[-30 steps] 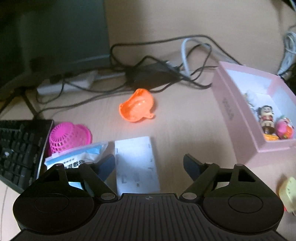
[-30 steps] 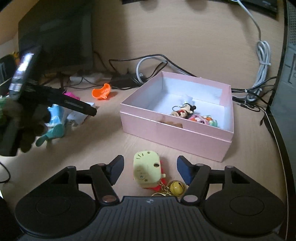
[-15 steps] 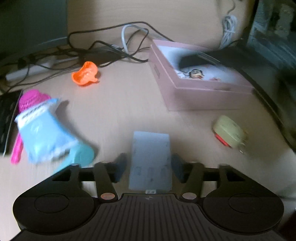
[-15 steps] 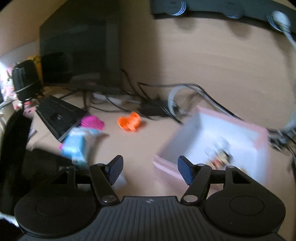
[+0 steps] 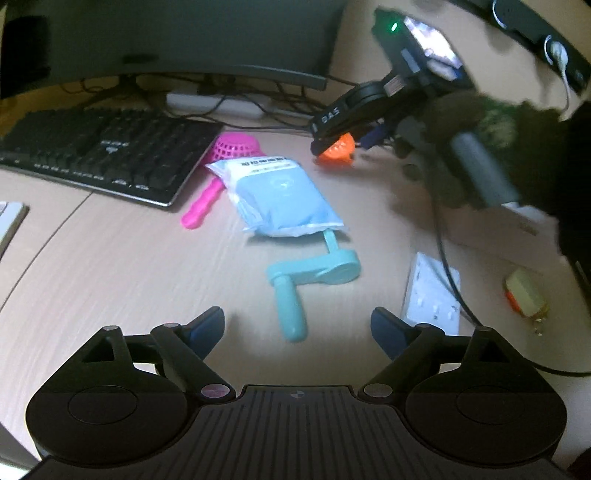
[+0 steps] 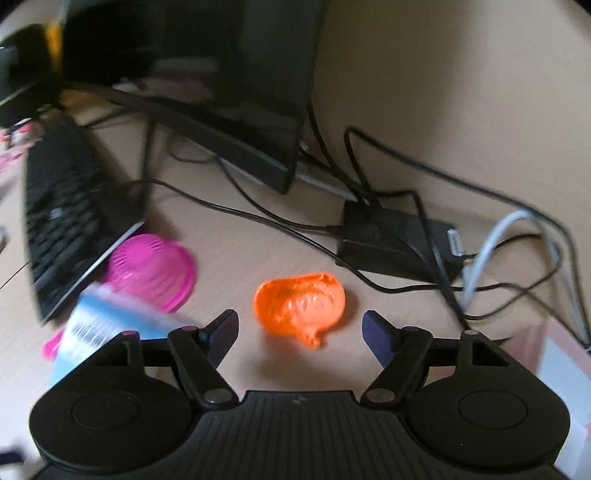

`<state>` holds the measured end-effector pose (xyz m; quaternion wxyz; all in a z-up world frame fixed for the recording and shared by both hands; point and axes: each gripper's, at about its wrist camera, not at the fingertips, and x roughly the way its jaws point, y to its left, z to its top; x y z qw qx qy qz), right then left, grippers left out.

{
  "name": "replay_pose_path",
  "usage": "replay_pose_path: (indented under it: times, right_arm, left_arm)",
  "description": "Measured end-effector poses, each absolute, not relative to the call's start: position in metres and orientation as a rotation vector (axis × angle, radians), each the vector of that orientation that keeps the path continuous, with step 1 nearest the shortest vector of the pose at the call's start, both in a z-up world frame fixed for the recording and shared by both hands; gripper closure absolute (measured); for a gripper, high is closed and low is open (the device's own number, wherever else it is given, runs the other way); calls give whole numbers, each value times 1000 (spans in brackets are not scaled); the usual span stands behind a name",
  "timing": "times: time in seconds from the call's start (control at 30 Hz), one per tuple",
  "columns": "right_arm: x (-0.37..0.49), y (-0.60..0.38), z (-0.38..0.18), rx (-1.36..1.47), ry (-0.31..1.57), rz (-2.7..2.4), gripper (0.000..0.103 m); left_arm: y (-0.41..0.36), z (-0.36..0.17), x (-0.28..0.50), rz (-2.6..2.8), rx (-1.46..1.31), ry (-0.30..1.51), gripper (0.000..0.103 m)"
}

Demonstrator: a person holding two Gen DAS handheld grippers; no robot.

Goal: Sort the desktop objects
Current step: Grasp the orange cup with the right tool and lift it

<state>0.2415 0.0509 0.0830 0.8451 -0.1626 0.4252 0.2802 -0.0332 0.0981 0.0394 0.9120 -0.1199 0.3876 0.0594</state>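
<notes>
Since half a second ago the left gripper point(image 5: 297, 326) has let the white card point(image 5: 432, 291) go; card now lies flat on the desk to the right of its fingers, and the view has swung left onto the keyboard. Right gripper point(image 6: 299, 326) has left the pink box and closed in on the orange toy point(image 6: 300, 304)

Left jaws wide, nothing between them; teal crank handle point(image 5: 306, 282) lies on the desk just ahead. Blue-and-white packet point(image 5: 277, 195) rests over the crank's far end and over the pink scoop point(image 5: 221, 170). Yellow keychain toy point(image 5: 526, 297) at the right, apart from the card

Right jaws wide, straddling the orange toy, not touching it as far as the blur shows

Surface: pale wood-grain desktop point(image 5: 110, 266). Black keyboard point(image 5: 99, 151) far left, dark monitor point(image 5: 177, 33) behind it, black power brick point(image 6: 391, 240) amid tangled cables by the beige wall point(image 6: 461, 74). Pink box corner point(image 6: 554, 354) near right, blurred
</notes>
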Motion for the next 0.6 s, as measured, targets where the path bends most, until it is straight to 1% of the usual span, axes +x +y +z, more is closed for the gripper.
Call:
replay_pose_path:
  times: [0.03, 0.07, 0.17, 0.27, 0.4, 0.5, 0.6]
  right_arm:
    - [247, 51, 81, -333, 908, 586, 34]
    - [250, 51, 80, -329, 917, 595, 43]
    - [240, 39, 92, -305, 884, 634, 43]
    - [208, 6, 120, -255, 835, 692, 43]
    - [139, -64, 154, -152, 799, 751, 43]
    - [92, -108, 155, -177, 787, 731, 43]
    - [50, -141, 143, -246, 785, 671, 43]
  left_arm:
    - [99, 41, -34, 113, -250, 792, 10]
    - [98, 42, -34, 101, -243, 787, 9]
    - [93, 48, -29, 56, -209, 776, 9]
    - [82, 51, -22, -15, -178, 767, 8]
    - [58, 52, -14, -146, -127, 769, 6]
    - [34, 45, -2, -185, -55, 802, 6]
    - [16, 37, 7, -201, 40, 824, 6]
